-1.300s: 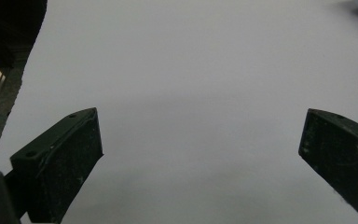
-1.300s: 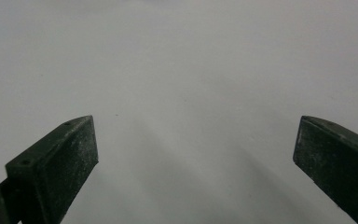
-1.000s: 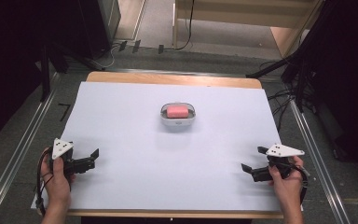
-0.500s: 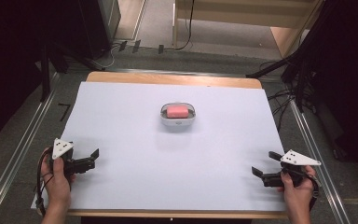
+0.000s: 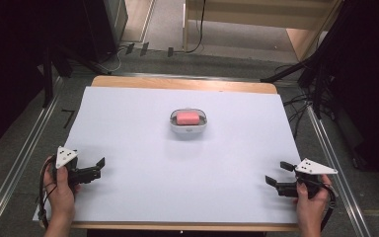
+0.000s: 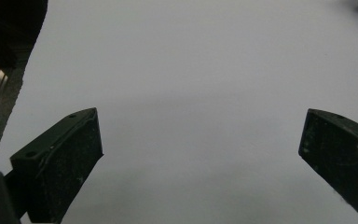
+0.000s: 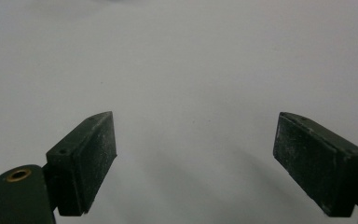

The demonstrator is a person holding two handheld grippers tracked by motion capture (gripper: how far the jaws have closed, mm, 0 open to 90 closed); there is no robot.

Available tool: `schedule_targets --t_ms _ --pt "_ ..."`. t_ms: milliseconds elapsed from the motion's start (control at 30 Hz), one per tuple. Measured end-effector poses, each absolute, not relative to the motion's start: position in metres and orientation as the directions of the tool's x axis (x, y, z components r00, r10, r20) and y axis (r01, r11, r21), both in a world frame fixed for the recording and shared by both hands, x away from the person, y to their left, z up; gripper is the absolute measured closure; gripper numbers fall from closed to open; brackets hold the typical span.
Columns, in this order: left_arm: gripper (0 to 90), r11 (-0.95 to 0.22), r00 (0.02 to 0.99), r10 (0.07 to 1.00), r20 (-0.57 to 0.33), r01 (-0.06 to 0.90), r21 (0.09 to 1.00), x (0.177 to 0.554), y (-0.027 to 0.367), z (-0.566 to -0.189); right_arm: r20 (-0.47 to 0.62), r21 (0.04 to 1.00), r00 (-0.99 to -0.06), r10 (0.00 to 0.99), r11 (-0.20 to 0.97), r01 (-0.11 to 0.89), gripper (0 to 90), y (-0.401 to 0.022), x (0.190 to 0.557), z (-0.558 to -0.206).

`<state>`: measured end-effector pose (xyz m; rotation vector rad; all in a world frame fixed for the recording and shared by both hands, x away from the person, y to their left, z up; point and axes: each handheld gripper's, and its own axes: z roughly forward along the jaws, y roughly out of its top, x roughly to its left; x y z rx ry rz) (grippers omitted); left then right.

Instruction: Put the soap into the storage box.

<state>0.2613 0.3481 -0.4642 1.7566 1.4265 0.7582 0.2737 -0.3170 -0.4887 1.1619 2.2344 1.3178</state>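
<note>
A clear soap dish point(image 5: 188, 131) holding a pink bar of soap point(image 5: 188, 118) stands at the middle of the white table sheet point(image 5: 177, 173), toward the far side. My left gripper point(image 5: 97, 168) rests near the front left, held by a hand, its jaws wide apart over bare sheet point(image 6: 200, 126). Held low near the front right, my right gripper point(image 5: 275, 173) points left. Its jaws have just been closing, but they still stand apart with nothing between them point(image 7: 195, 126). Both grippers are far from the dish.
A wooden table edge point(image 5: 182, 84) shows beyond the sheet. Metal rails point(image 5: 27, 153) run along both sides of the table. Cables and dark stands crowd the floor behind and to the right point(image 5: 321, 89).
The right hand and its gripper have shifted a little to the right and toward the near edge. The left gripper and the soap dish have kept still.
</note>
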Motion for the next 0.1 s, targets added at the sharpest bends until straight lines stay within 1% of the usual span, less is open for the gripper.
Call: schedule_targets --t_ms 100 --pt "0.0 -0.107 0.206 0.978 -0.009 0.543 0.833 0.2614 0.3481 -0.4643 0.126 0.835 -0.633 0.764 0.263 0.484 13.7 -0.316 0.2729 -0.4887"
